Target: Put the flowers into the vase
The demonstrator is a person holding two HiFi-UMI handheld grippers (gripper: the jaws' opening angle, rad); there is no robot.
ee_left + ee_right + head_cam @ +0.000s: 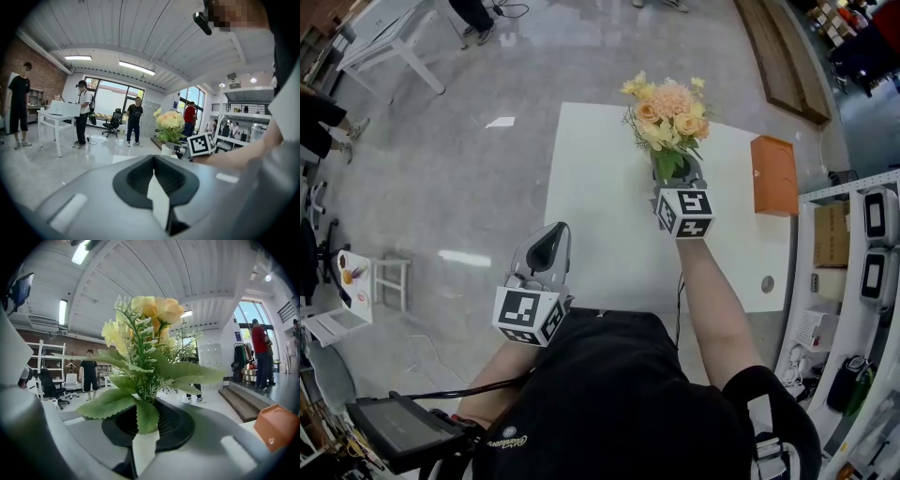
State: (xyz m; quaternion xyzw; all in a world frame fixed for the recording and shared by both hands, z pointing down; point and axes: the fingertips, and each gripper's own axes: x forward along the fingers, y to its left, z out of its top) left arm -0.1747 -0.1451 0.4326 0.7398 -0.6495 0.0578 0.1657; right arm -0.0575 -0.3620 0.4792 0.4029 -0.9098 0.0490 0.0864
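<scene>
Now the right gripper (149, 405) pinches the flowers (667, 117) by their stems over the far side of the table (600, 216). The white vase (167, 150) looks to be right under them. Go down slow & straight, stems 1st, then let go. The left gripper (153, 159), jaws pressed together w/ nothing in them, hangs near & left.

left hand-held gripper (550, 232): closed | right hand-held gripper (679, 180): clamping flowers (670, 117)

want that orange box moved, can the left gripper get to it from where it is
Probably not directly: the orange box sits at the right edge of the table, and the right gripper holding the flowers stands between it and the left gripper.
</scene>
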